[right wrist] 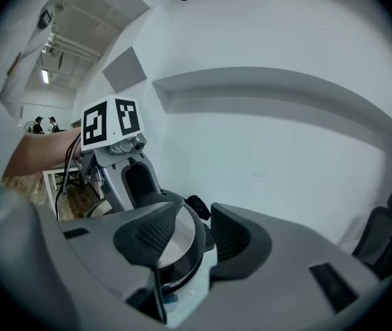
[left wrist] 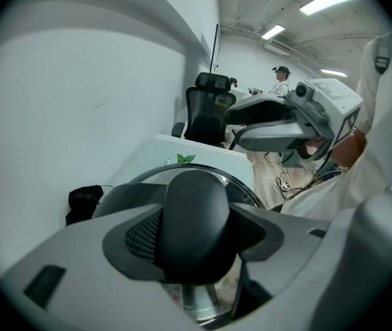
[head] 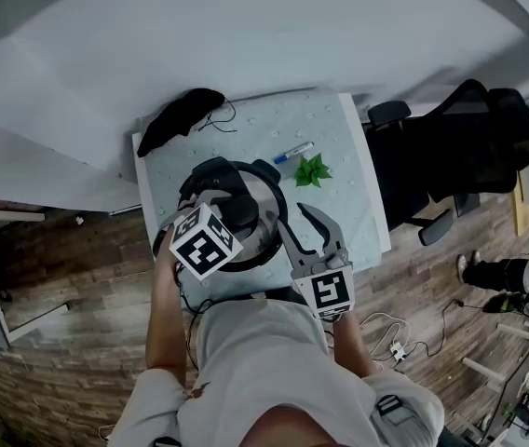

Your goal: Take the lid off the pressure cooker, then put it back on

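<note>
The steel pressure cooker (head: 266, 242) stands on the pale table (head: 353, 184) with its lid (head: 269, 203) on. My left gripper (head: 232, 210) reaches down over it. In the left gripper view the left gripper (left wrist: 196, 234) has both pads pressed on the lid's black knob (left wrist: 196, 202). My right gripper (head: 299, 228) sits at the cooker's right rim, jaws apart. In the right gripper view the right gripper (right wrist: 189, 236) has the lid's edge (right wrist: 181, 245) showing in its gap; I cannot tell whether a pad touches it. The left gripper (right wrist: 135, 185) shows there above the lid.
A black cloth (head: 181, 115) lies at the table's far left corner. A marker pen (head: 292, 152) and a green leaf sprig (head: 313, 170) lie behind the cooker. A black office chair (head: 451, 147) stands right of the table. A white wall runs behind it.
</note>
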